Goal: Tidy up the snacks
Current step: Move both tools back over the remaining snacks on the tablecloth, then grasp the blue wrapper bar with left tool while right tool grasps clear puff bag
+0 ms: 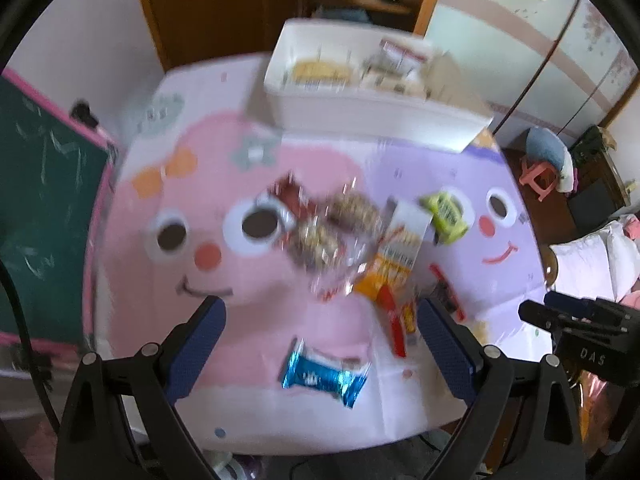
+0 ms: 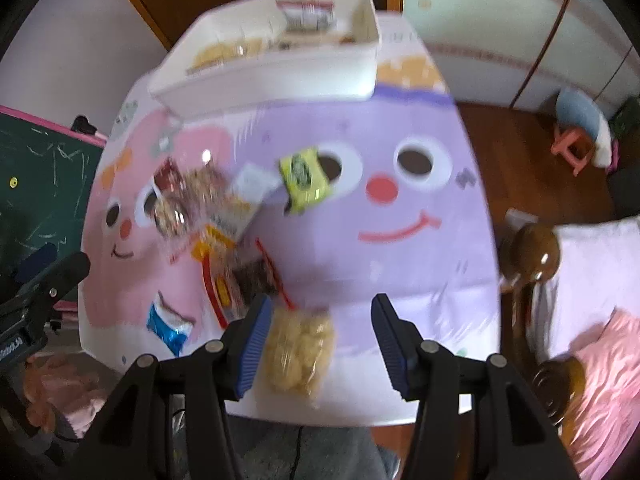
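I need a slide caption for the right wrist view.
Open right hand-held gripper above yellow puff bag; white bin behind.

The blue snack packet is showing a glossy, crinkled foil finish, while the clear bag of puffs is looking like thin shiny plastic. The white bin is appearing as smooth matt plastic. The table cover is reading as smooth printed sheet with creases. The gripper pads are showing ribbed blue rubber on matt black plastic

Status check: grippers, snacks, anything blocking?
Left gripper, right gripper open, empty. Snacks loose on table; blue packet, yellow puffs bag nearest. White bin unobstructed.
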